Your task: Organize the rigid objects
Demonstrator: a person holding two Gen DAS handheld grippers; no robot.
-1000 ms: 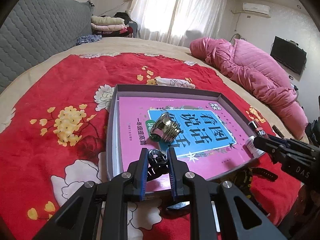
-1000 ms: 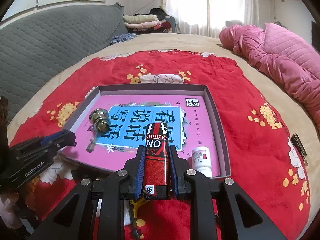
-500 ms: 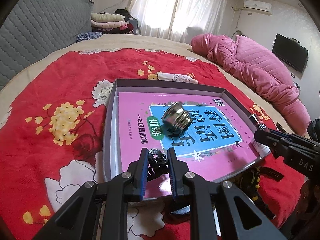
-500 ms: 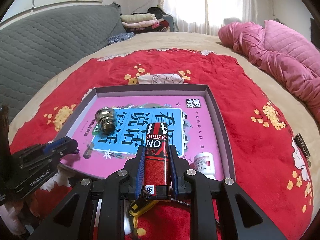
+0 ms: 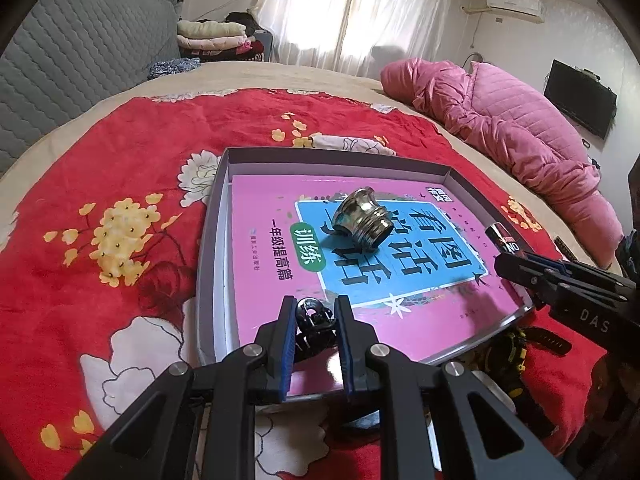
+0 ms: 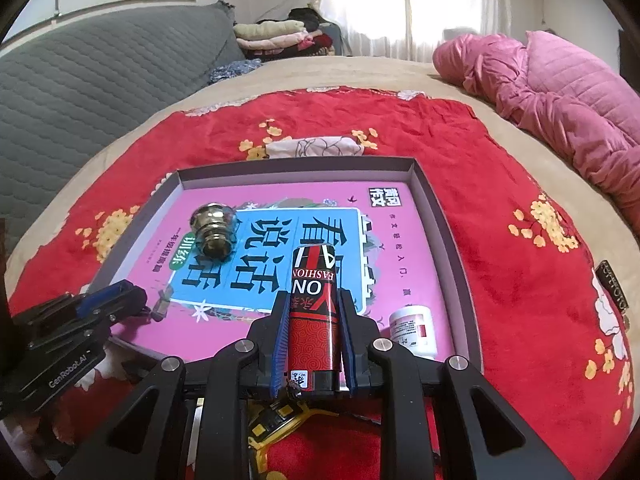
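A grey shallow box (image 5: 208, 240) lined with a pink book lies on the red floral blanket. A shiny metal knob (image 5: 362, 220) lies in it on its side; it also shows in the right wrist view (image 6: 214, 230). My left gripper (image 5: 316, 316) is shut on a black hair clip (image 5: 314, 320) over the box's near edge. My right gripper (image 6: 314, 320) is shut on a red and black can (image 6: 314, 304), held over the box's near side. A small white bottle (image 6: 412, 330) lies in the box's near right corner.
A pink quilt (image 5: 500, 128) lies at the right of the bed. A yellow and black object (image 6: 276, 424) lies on the blanket below my right gripper. A grey padded headboard (image 6: 80, 80) and folded clothes (image 6: 276, 36) are at the far left.
Both grippers have moved forward over the box with their objects still held. The metal knob has rolled or shifted a little across the book.
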